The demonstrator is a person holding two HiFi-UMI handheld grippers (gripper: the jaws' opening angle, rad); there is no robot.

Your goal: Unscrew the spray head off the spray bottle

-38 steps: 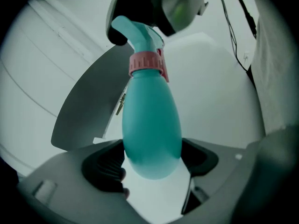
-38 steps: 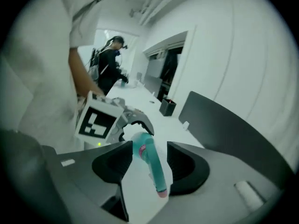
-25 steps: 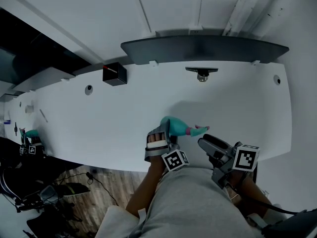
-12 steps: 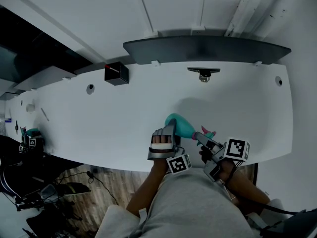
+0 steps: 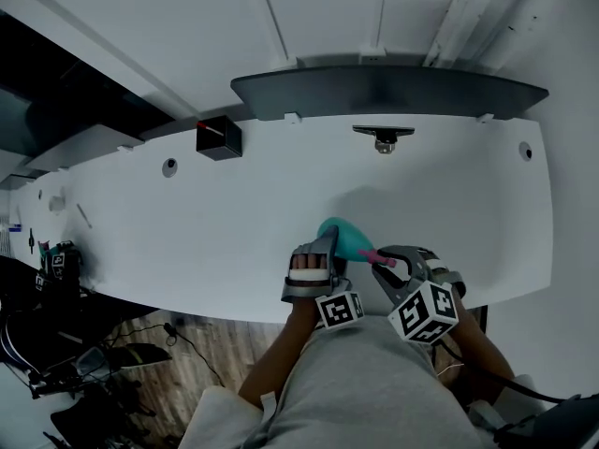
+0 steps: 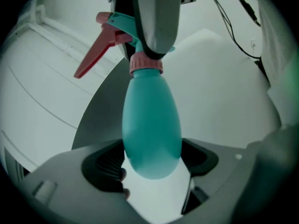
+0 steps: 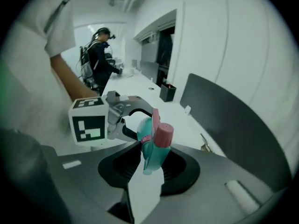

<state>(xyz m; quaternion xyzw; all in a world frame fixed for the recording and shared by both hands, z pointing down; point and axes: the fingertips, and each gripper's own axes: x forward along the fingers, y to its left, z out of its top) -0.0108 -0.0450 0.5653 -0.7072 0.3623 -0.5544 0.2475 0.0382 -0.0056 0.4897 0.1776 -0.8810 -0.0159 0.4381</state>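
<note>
White table [image 5: 234, 223]: stretching long across the head view, from far left to right.
Black box [image 5: 218, 138]: sitting on the top near the back edge, left of centre.
Small metal fitting [image 5: 382, 138]: sitting near the back edge, at centre.
Round hole [image 5: 169, 167]: showing in the top, beside the box.
Second round hole [image 5: 524, 150]: showing at the right end.
Dark curved panel [image 5: 388, 90]: standing along the back edge.
Thin stick-like item [image 5: 84, 217]: lying far left, too small to identify.
</note>
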